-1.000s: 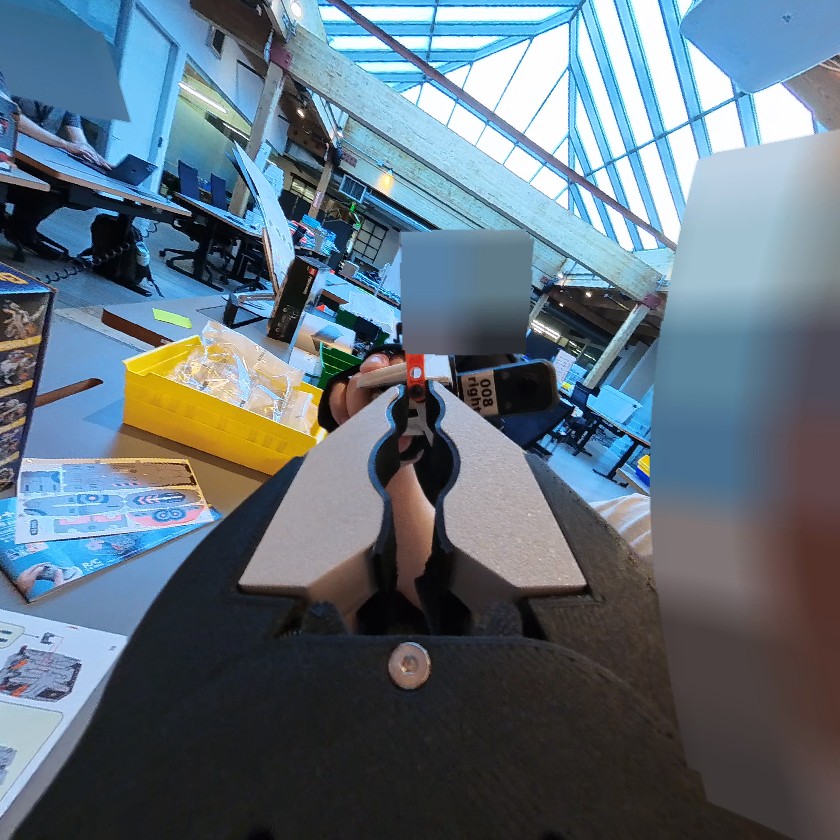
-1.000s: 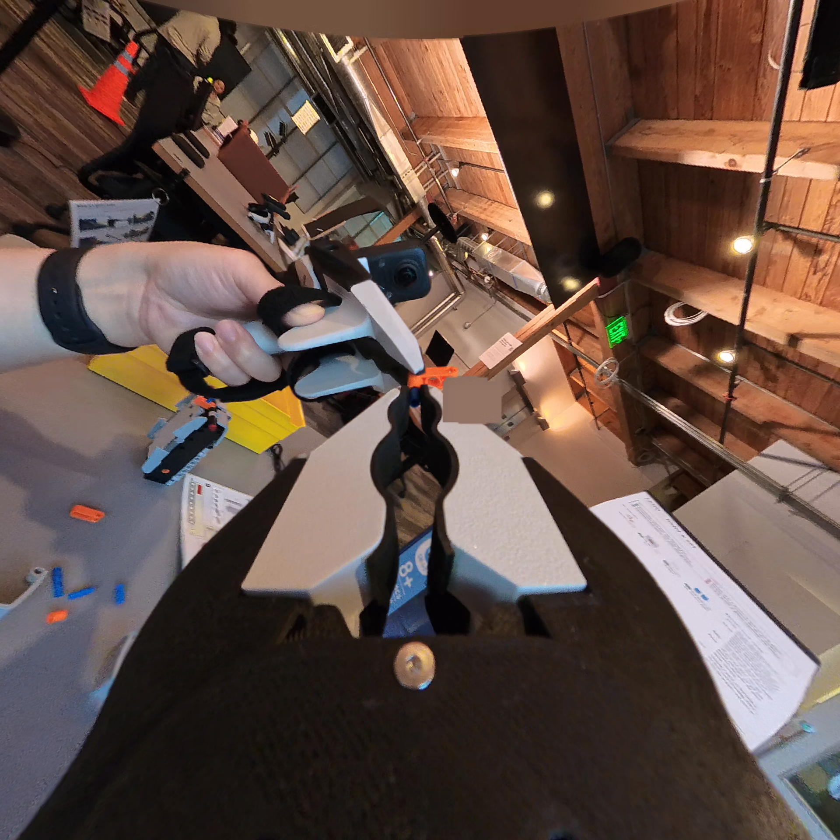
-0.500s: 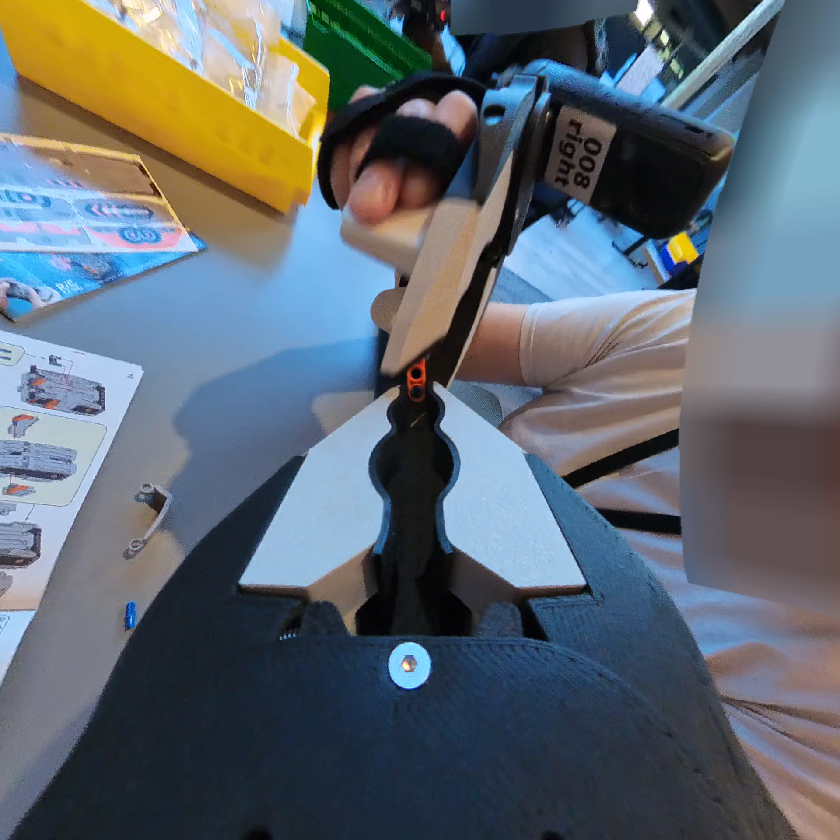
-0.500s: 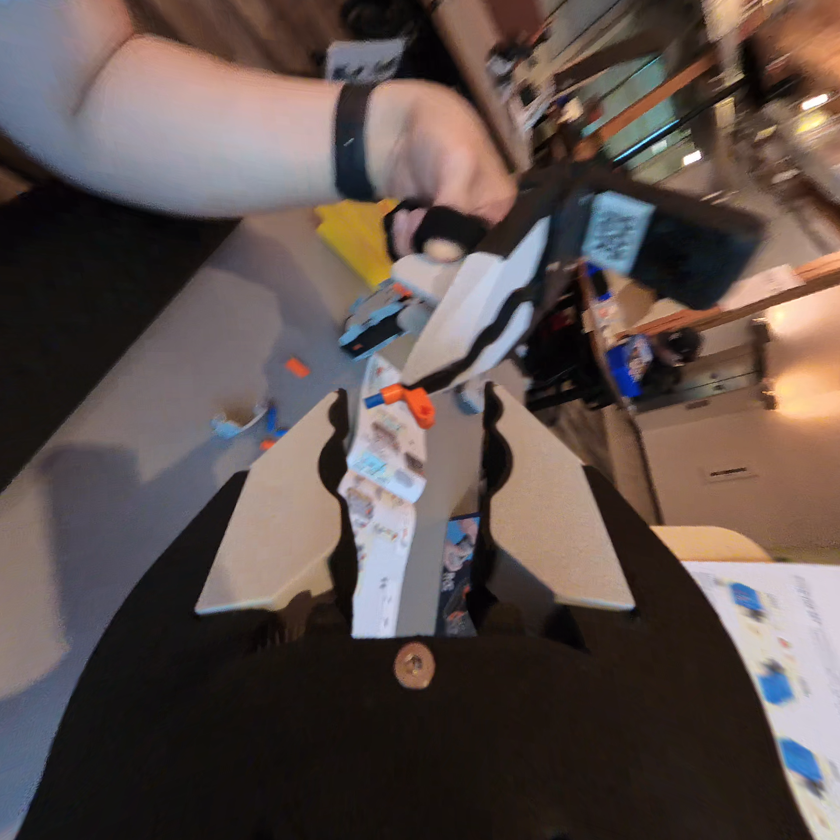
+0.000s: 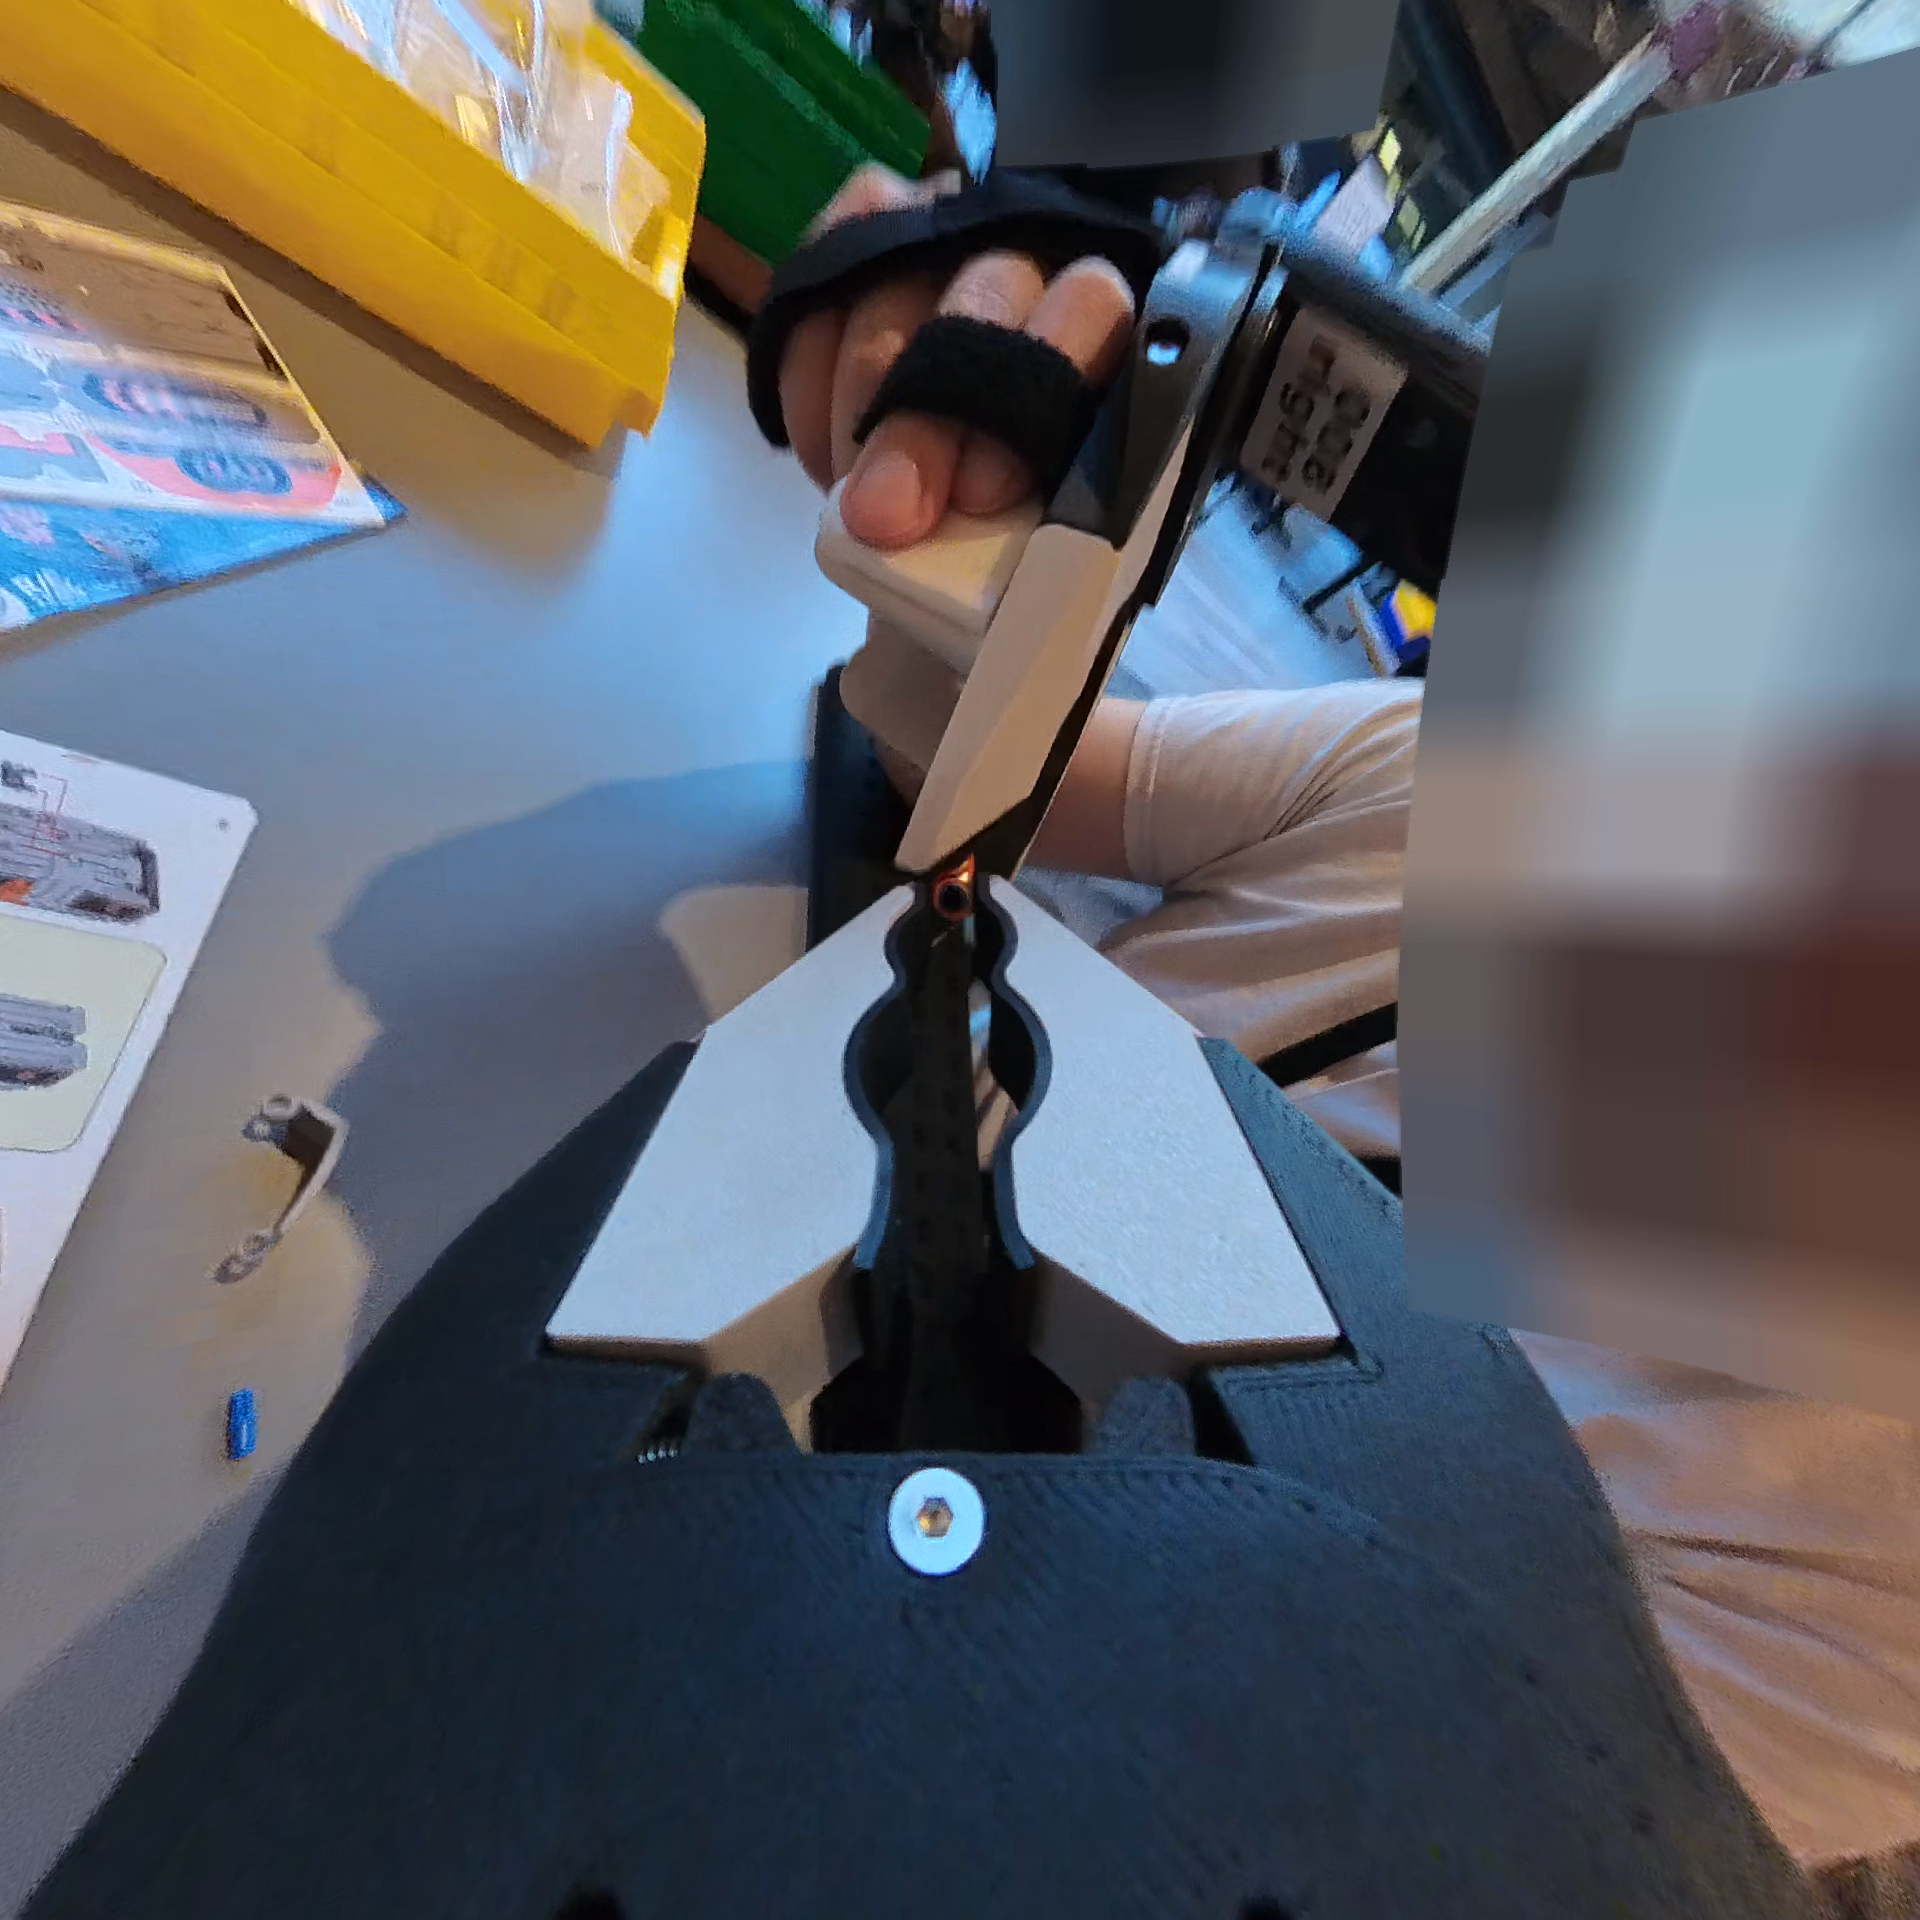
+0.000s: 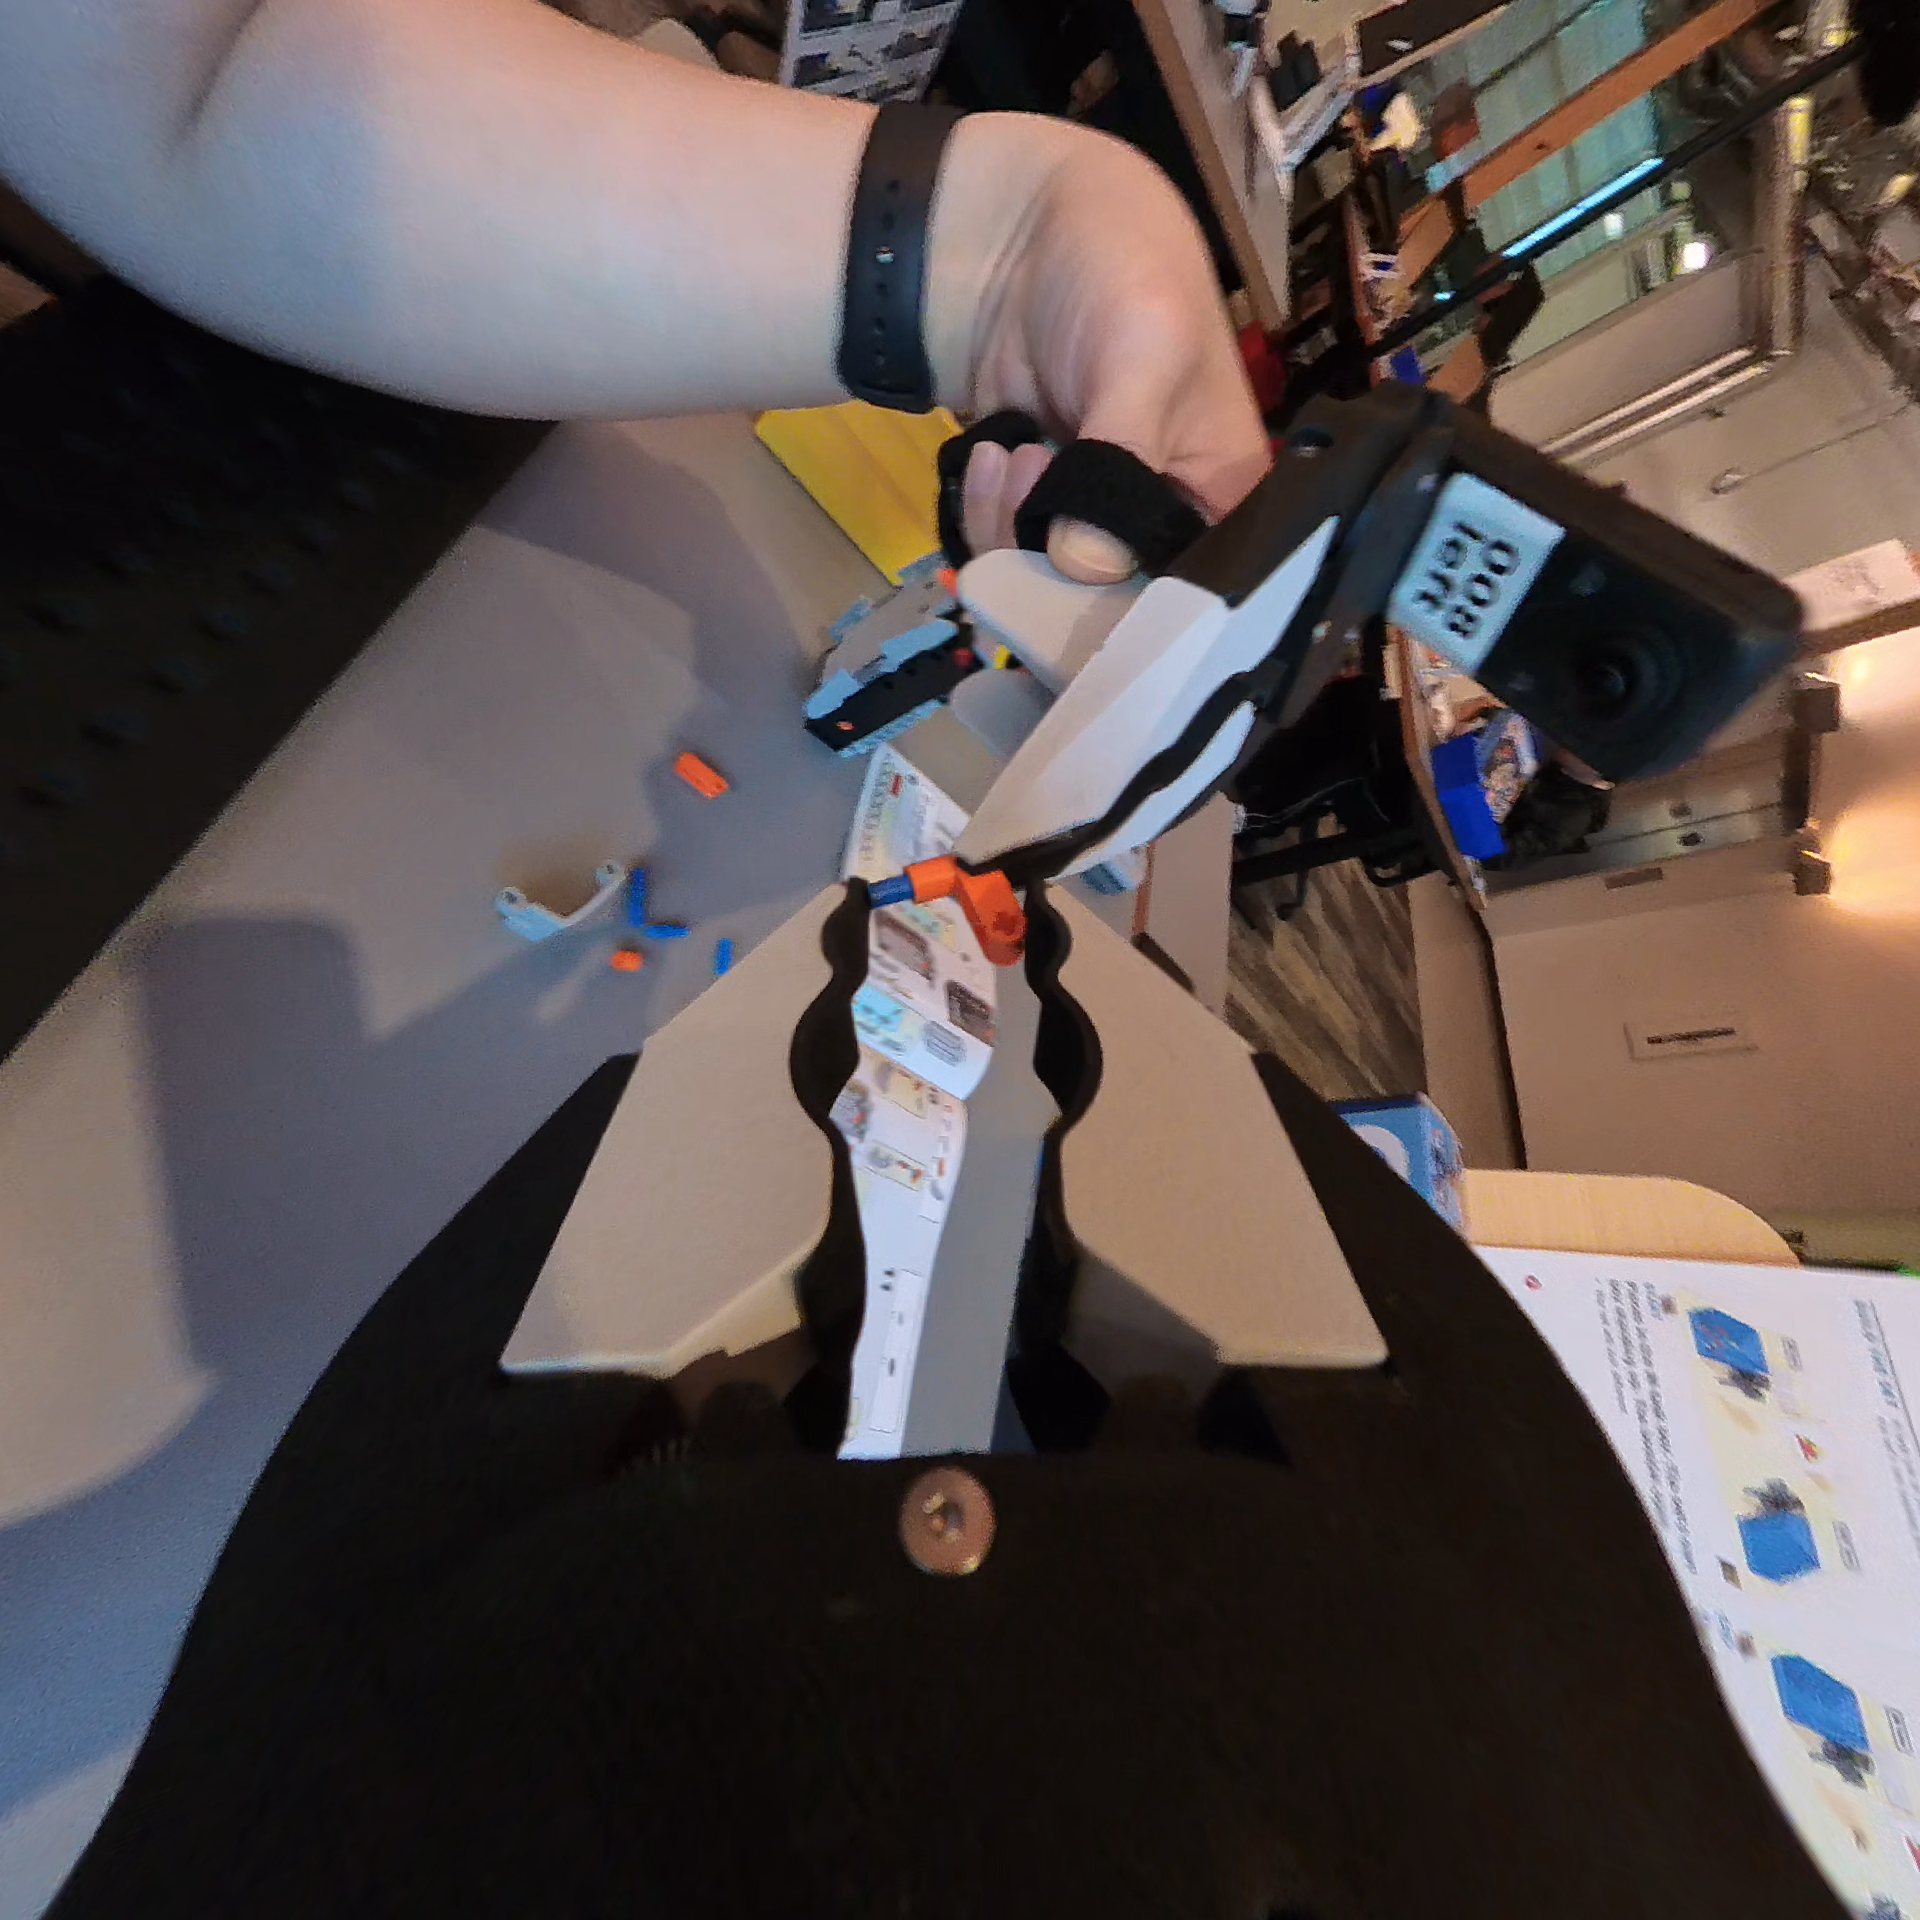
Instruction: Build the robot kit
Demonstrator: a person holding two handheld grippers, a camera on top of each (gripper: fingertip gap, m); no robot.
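Between the parted right gripper [image 6: 940, 914] fingers, an orange piece [image 6: 971, 902] clamped by the left gripper [image 5: 951, 896] fingers.

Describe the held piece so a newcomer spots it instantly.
Above the grey table, two tongs meet tip to tip. The left tongs pinch a small orange elbow piece between the open right tongs' tips. Unlike the loose pieces below, it is airborne, with a blue pin in one end.

I am looking across a grey bench [image 6: 312, 831] toward wooden beams [image 6: 1621, 94], wood flooring [image 6: 1320, 997] and warm lamplight [image 6: 1870, 842] glowing.
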